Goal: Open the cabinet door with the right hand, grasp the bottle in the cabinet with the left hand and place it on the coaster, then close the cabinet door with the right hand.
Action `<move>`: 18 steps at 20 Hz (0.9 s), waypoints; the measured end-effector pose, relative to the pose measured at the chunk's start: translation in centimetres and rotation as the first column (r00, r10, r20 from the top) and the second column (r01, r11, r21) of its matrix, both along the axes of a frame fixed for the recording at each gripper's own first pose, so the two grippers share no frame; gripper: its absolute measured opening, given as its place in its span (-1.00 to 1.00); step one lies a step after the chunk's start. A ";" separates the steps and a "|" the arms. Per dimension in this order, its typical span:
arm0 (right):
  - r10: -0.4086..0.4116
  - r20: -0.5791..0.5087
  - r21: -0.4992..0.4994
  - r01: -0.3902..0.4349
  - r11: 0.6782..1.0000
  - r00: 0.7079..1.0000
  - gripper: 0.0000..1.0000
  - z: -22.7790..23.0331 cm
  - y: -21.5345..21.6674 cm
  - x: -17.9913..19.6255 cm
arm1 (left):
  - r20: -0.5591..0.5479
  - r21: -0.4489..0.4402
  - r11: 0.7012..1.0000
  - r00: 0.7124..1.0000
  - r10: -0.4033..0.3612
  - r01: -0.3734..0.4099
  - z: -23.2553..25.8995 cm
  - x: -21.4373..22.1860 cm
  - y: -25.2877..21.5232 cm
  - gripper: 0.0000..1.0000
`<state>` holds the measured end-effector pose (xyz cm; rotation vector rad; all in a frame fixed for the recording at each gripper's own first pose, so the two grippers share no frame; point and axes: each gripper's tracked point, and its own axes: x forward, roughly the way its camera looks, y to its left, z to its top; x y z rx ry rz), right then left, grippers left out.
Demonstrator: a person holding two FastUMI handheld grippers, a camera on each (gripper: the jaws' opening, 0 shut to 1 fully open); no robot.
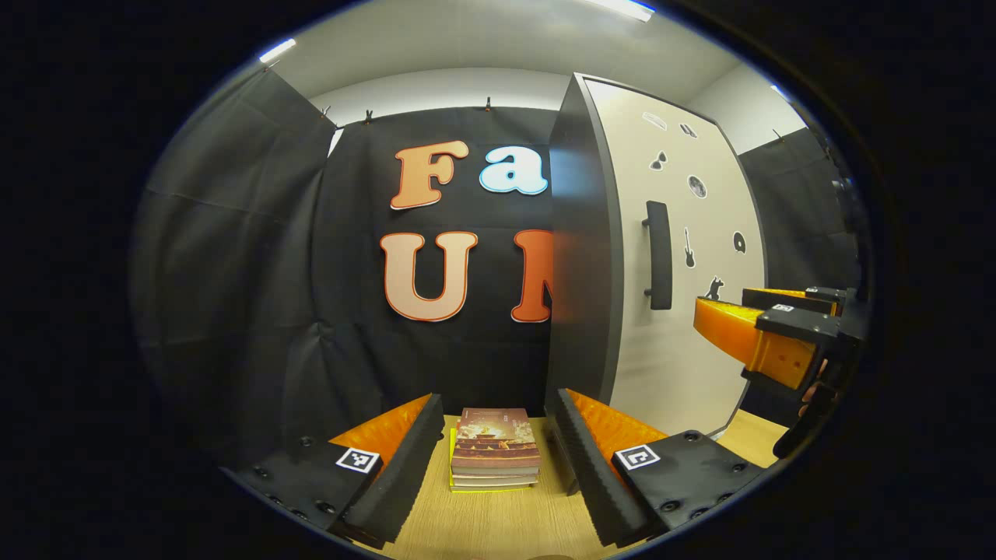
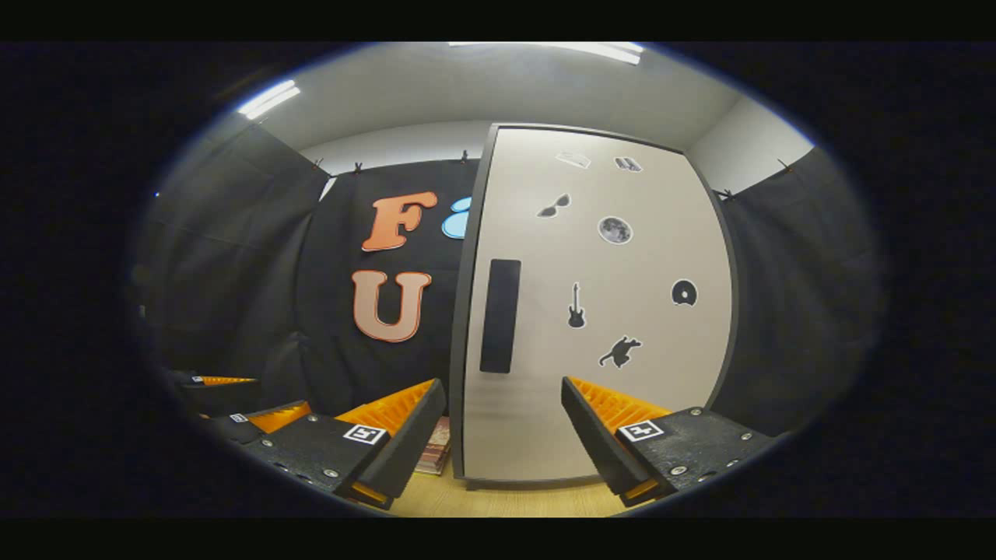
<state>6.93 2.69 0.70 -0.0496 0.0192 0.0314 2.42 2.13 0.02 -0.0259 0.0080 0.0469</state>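
A tall cabinet [image 2: 622, 373] with a pale door stands on the wooden table; its door is shut and carries a dark vertical handle [image 2: 499, 316] and small black stickers. In the right gripper view, my right gripper [image 2: 504, 389] is open, facing the door a short way off, with the handle just above the gap. In the left gripper view the cabinet [image 1: 677, 233] stands to the right, its handle [image 1: 658, 255] seen edge-on. My left gripper [image 1: 495, 404] is open and holds nothing, low over the table. The right gripper [image 1: 766, 330] shows at the far right, held by a hand.
A stack of books [image 1: 496, 449] lies on the wooden table [image 1: 498, 521] straight ahead of my left gripper, left of the cabinet; the same books [image 2: 436, 455] peek out beside the cabinet's left edge. Black cloth walls close the booth behind and at both sides.
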 end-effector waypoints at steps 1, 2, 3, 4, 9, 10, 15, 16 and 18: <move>0.000 0.003 -0.010 0.000 1.000 1.000 0.86 0.2 0.1 0.8 | -0.001 -0.002 1.000 1.000 0.000 0.000 0.0 0.2 0.1 0.89; -0.005 0.011 -0.018 0.005 1.000 1.000 0.84 0.6 0.2 1.6 | -0.001 -0.002 1.000 1.000 -0.003 0.003 -0.1 0.3 0.0 0.89; -0.011 0.017 -0.020 0.011 1.000 1.000 0.83 1.0 0.1 2.7 | -0.003 0.003 1.000 1.000 -0.004 0.004 -0.2 0.3 0.2 0.89; -0.012 0.023 -0.018 0.012 1.000 1.000 0.82 1.5 0.2 3.5 | -0.002 0.010 1.000 1.000 -0.003 0.003 -0.3 0.5 0.3 0.89; -0.021 0.059 0.031 0.019 0.999 0.998 0.68 4.1 0.2 7.6 | -0.020 0.003 1.000 1.000 -0.009 0.009 -1.2 0.8 0.7 0.89; -0.025 0.063 0.043 0.022 0.999 0.998 0.62 4.4 0.1 8.3 | -0.027 -0.002 1.000 1.000 -0.009 0.009 -1.4 0.8 0.8 0.89; -0.030 0.052 0.101 0.025 0.995 0.998 0.22 4.7 0.5 10.7 | -0.036 -0.017 1.000 0.999 -0.011 0.010 -1.9 0.8 1.5 0.89; -0.038 0.041 0.110 0.033 0.993 0.998 0.08 4.5 0.5 11.1 | -0.038 -0.011 1.000 0.999 -0.012 0.011 -2.0 0.8 1.7 0.89; -0.043 0.022 0.139 0.039 0.990 0.999 -0.14 4.0 0.7 11.3 | -0.037 -0.002 1.000 0.999 -0.015 0.015 -2.0 0.9 2.0 0.89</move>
